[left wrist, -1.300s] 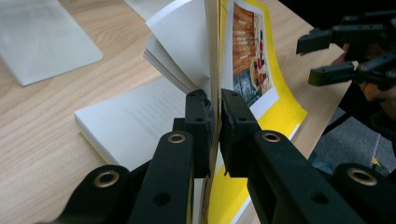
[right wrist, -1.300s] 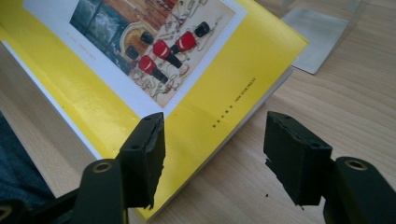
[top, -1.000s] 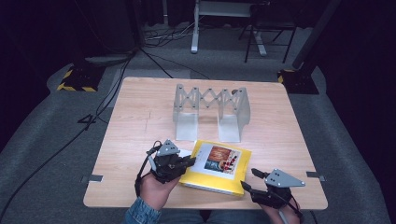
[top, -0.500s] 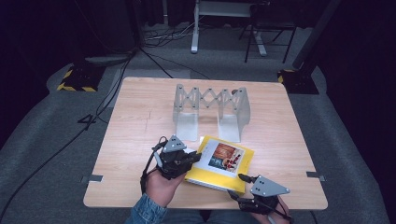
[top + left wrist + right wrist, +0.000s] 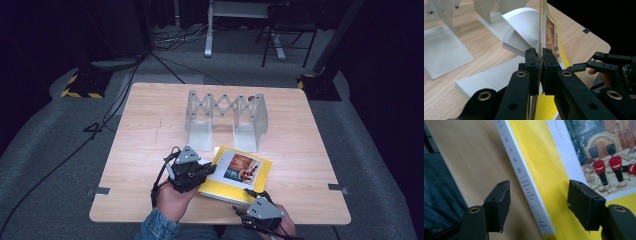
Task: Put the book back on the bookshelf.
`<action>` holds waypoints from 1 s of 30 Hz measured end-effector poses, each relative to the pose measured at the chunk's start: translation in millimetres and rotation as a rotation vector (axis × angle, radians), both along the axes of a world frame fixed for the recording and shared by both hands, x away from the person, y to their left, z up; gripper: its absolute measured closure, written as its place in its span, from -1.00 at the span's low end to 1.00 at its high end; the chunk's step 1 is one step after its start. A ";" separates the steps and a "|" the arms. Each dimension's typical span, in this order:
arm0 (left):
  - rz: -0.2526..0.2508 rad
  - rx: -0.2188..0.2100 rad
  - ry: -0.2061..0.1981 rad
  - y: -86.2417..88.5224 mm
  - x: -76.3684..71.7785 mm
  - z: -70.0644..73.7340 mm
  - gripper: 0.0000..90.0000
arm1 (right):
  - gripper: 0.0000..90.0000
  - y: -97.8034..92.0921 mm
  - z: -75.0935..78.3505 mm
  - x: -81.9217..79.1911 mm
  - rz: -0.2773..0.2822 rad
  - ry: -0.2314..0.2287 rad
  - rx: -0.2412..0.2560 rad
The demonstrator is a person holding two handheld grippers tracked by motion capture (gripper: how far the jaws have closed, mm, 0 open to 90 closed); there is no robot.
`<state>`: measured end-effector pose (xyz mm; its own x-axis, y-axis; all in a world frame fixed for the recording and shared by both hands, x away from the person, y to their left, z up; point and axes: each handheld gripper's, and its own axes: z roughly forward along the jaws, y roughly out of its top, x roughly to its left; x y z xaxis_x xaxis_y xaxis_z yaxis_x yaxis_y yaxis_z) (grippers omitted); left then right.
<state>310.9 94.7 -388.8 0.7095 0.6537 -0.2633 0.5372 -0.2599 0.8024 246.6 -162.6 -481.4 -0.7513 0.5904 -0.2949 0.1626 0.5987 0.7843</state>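
left gripper (image 5: 200, 172) first, over on the near-left part of the wooden table (image 5: 150, 135), and its jaws are clenched on the front cover of the yellow book (image 5: 239, 176); from the left gripper view you can see the cover (image 5: 548, 30) pinched thin between the black pads and lifted on edge, with white pages (image 5: 522, 25) curling up behind it and the page block (image 5: 491, 78) lying flat on the wood. so the book looks part opened, cover peeled off the pages, nothing more than that yet. moving across, the book sits at the near middle of the table, just in front of the grey folding bookend rack (image 5: 225, 117), near its right foot but apart from the uprights. its long axis runs on a diagonal, from near-left toward far-right, and the white spine (image 5: 524, 180) faces the person's edge of the table. over to the right gripper (image 5: 249, 199), at the near-right corner of the book: jaws released and spread wide, straddling the spine from above in the right gripper view, one pad over bare wood, the other over the yellow cover (image 5: 544, 172), neither one touching as far as i can tell. my read is that getting hold of the spine, standing the book up and slotting it into the rack is all still to come.
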 end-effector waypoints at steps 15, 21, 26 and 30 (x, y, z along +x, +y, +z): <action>0.003 0.013 0.006 -1.4 0.9 -3.7 0.90 | -0.27 27.1 -13.5 2.3 -0.126 -0.184 -0.139; -0.005 0.022 0.007 -2.5 1.9 -5.0 0.91 | -0.19 43.8 -16.1 4.9 -0.170 -0.263 -0.269; 0.001 0.023 0.000 -4.7 0.3 -6.9 0.91 | -0.20 52.5 -18.4 10.0 -0.178 -0.323 -0.345; 0.005 0.031 0.003 -4.1 1.1 -9.0 0.91 | 0.03 56.0 -20.1 13.7 -0.170 -0.326 -0.389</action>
